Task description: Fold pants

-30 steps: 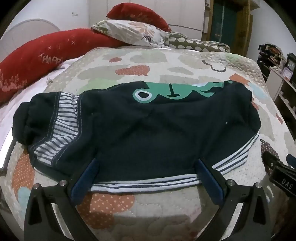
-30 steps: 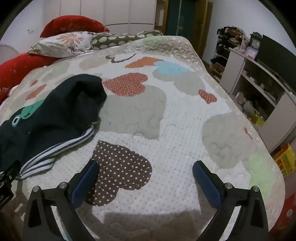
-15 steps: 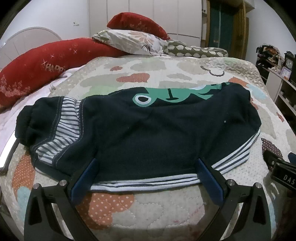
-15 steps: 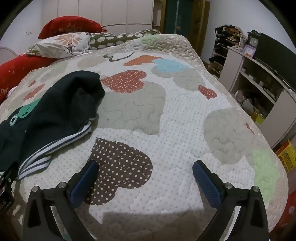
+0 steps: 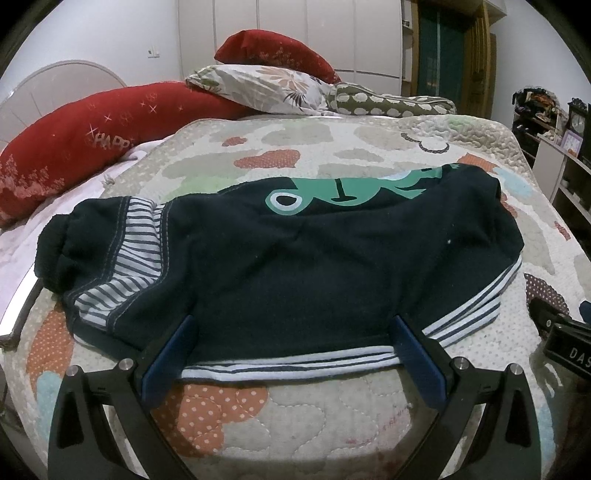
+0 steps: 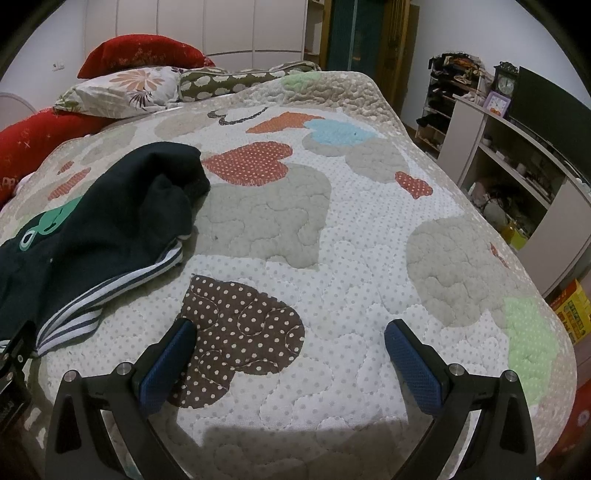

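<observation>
I had both claws spread wide: left gripper (image 5: 291, 347) at the navy pants' (image 5: 295, 266) striped hem, right gripper (image 6: 288, 350) over bare quilt (image 6: 369, 258) at lower centre

A bedroom in a home.
A bed under a quilted heart-patch bedspread (image 6: 332, 229) fills both views, with red bolsters (image 5: 74, 147), a floral pillow (image 5: 266, 88) and a spotted cushion (image 5: 388, 105) at its head; white wardrobe doors (image 5: 295, 33) stand behind, and open shelving (image 6: 517, 173) with a clock (image 6: 505, 85) lines the side wall.
</observation>
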Action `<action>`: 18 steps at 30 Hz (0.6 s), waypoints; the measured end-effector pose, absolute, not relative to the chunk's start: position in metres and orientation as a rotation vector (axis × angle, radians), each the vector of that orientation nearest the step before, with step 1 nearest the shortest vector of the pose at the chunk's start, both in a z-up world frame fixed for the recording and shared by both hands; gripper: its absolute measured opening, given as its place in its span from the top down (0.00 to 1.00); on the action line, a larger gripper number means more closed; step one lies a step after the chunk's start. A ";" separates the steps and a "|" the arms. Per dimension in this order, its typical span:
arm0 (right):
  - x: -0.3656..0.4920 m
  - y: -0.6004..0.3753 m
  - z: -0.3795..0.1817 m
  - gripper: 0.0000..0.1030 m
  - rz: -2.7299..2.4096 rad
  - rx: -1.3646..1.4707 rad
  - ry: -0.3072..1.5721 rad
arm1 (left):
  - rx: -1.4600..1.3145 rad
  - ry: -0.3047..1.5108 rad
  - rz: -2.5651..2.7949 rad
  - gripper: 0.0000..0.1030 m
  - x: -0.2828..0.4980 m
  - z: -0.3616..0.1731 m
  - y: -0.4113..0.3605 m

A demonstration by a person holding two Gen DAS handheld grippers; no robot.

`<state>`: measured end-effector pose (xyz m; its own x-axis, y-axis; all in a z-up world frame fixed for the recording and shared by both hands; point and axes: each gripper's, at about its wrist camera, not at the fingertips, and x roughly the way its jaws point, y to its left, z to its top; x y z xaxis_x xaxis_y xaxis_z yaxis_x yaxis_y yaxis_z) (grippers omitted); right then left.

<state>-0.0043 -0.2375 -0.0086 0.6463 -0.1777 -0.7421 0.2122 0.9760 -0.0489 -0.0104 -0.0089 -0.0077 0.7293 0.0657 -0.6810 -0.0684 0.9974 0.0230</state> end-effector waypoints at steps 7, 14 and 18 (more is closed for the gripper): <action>-0.005 -0.238 -0.009 0.01 -0.224 0.042 0.840 | -0.003 0.748 0.074 0.00 -0.010 -0.008 -0.007; -0.005 -0.238 -0.010 0.01 -0.224 0.042 0.840 | -0.003 0.746 0.074 0.00 -0.012 -0.010 -0.008; -0.005 -0.237 -0.010 0.01 -0.224 0.042 0.843 | -0.003 0.745 0.074 0.00 -0.012 -0.010 -0.008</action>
